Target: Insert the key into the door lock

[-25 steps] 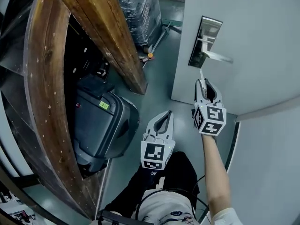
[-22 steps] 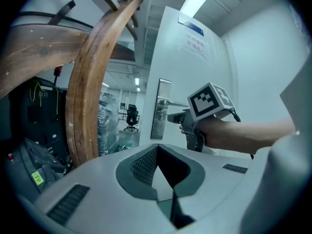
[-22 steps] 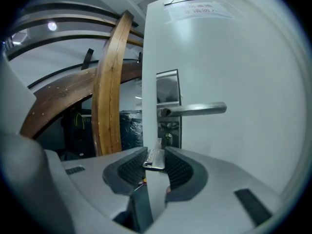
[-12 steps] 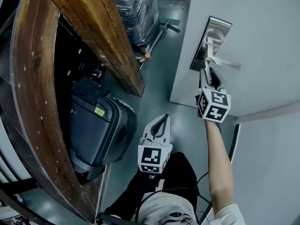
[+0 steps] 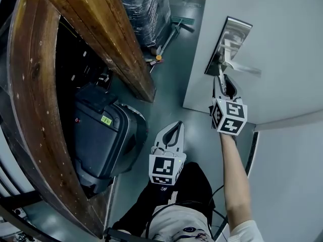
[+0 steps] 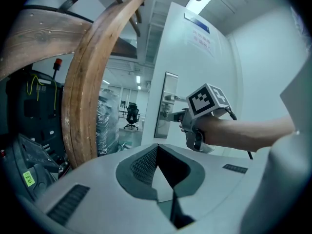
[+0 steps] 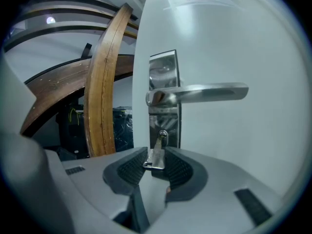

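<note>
Jaws on my right gripper [image 7: 155,162] pinched the key [image 7: 156,155], blade pointing straight ahead, tip at the keyhole [image 7: 163,134].

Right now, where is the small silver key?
The small silver key sits clamped in the right gripper, centre of the right gripper view, tip at the keyhole low on the chrome lock plate, under the lever handle.

We've got our left gripper [image 6: 157,147] low in the frame, jaws together with nothing between them. Past it the right gripper [image 6: 178,116] is up against the metal lock plate [image 6: 165,99] on the white door [image 6: 209,67]. There's a wooden arch [image 6: 90,91] off to the left.
</note>
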Demonstrator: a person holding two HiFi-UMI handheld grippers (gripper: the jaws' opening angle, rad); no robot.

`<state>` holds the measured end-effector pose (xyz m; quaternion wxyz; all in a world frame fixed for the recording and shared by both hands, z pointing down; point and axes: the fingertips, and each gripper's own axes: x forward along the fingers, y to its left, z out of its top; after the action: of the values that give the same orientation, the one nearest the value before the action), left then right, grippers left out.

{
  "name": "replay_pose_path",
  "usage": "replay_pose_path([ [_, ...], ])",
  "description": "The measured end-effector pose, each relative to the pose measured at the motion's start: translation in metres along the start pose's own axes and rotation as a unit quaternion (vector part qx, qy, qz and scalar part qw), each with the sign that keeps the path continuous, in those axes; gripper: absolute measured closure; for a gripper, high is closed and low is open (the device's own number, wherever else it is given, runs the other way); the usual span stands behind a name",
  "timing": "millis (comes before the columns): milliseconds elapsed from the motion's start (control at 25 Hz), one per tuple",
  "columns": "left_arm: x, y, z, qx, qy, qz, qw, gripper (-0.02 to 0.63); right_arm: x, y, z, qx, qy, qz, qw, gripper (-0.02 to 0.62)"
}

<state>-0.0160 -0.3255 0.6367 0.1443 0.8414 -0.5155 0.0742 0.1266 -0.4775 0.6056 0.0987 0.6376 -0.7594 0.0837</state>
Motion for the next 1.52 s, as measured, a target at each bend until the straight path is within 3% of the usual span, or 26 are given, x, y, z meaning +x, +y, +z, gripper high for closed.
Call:
replay_pose_path([
  [640, 0.005, -0.006, -0.004, 0.0, 0.006, -0.003, 1.0, 0.603, 0.001, -0.008, 0.006, 0.007, 0.003, 0.007, 1.0, 0.476],
  [1040, 0.004, -0.002, -0.001, -0.001, 0.009, 0.002, 1.0, 0.603, 0.012, -0.002, 0.012, 0.04, 0.006, -0.086, 0.995, 0.476],
  [1400, 0.006, 0.012, -0.004, -0.009, 0.013, 0.012, 0.9998, 0.603, 0.034, -0.009, 0.017, 0.054, -0.006, -0.111, 0.992, 0.476],
  [1520, 0.005, 0.014, -0.002, -0.006, 0.017, 0.013, 0.9997, 0.603, 0.035, -0.01, 0.018, 0.048, -0.015, -0.1, 0.994, 0.476],
])
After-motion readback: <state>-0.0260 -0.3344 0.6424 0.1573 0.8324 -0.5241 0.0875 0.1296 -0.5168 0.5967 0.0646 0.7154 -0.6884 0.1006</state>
